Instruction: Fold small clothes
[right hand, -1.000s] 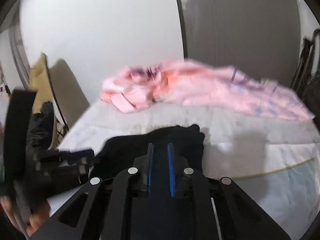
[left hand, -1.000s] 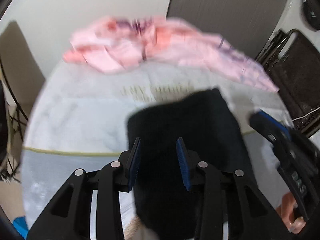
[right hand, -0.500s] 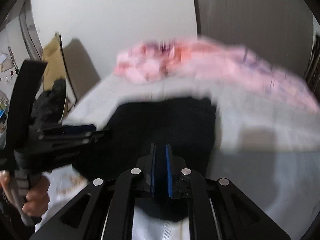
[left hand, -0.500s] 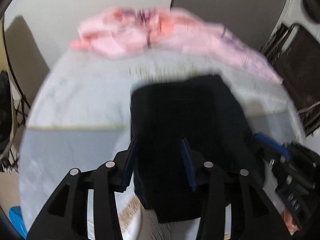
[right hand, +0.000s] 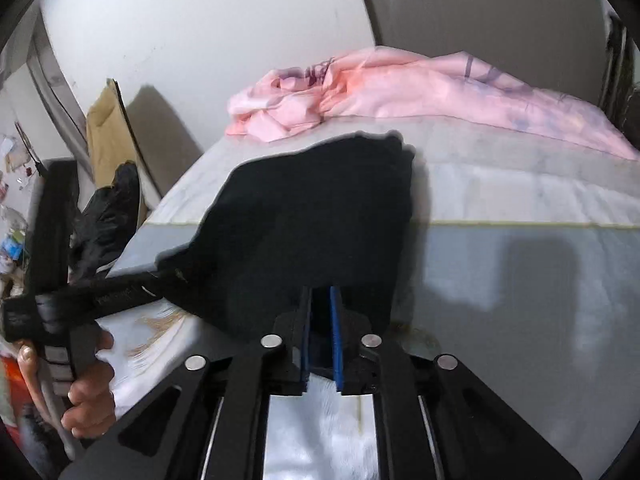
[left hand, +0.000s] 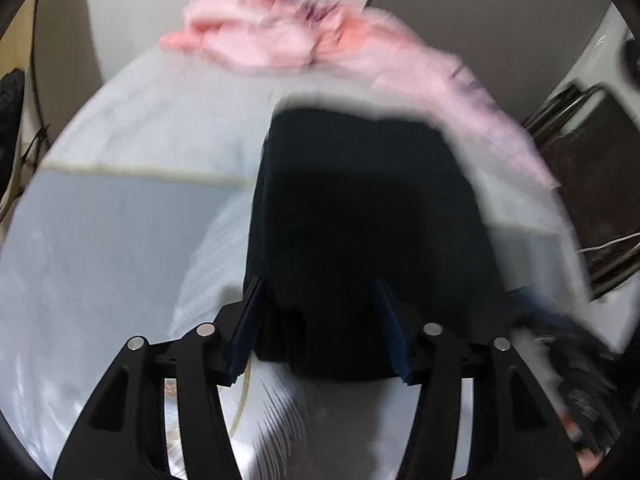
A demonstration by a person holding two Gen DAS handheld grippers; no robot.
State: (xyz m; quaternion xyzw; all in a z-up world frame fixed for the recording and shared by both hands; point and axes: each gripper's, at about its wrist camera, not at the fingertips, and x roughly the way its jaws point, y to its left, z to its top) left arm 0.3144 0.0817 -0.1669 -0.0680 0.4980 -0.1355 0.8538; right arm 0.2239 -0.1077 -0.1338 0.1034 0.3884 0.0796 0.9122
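The small black cloth garment [right hand: 312, 216] hangs above the pale grey bed [right hand: 520, 264]. At six o'clock the right gripper [right hand: 320, 332] pinches its bottom edge. The left gripper [left hand: 320, 320] is spread wide around its lower part. A crumpled pink blanket [right hand: 400, 92] lies at twelve o'clock.

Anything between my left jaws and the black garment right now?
Nothing visible. The left gripper has its jaws spread with the black garment already hanging between them. The right gripper is closed on the same cloth. The pink bedding lies far back on the bed.
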